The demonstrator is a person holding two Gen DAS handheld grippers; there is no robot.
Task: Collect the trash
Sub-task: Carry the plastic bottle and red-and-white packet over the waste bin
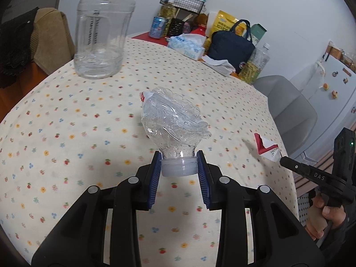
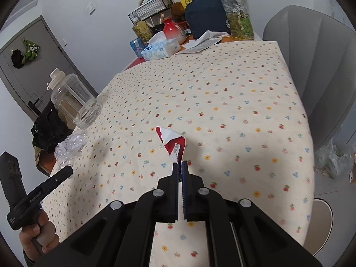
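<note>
I see a crushed clear plastic bottle [image 1: 173, 118] — crinkled, glossy, its label end up — pinched at its white ribbed cap [image 1: 179, 166] by my left gripper [image 1: 179, 165], jaws partly closed on that cap above the flower-dotted cotton tablecloth [image 1: 66, 133]. My right gripper [image 2: 180, 166] has its jaws shut flat on a torn red-and-white paper wrapper [image 2: 172, 141] — thin, jagged, held at its lower edge over the cloth

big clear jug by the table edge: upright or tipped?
Upright. The big clear plastic jug stands on its base on the floral tablecloth, cream lid on top.
</note>
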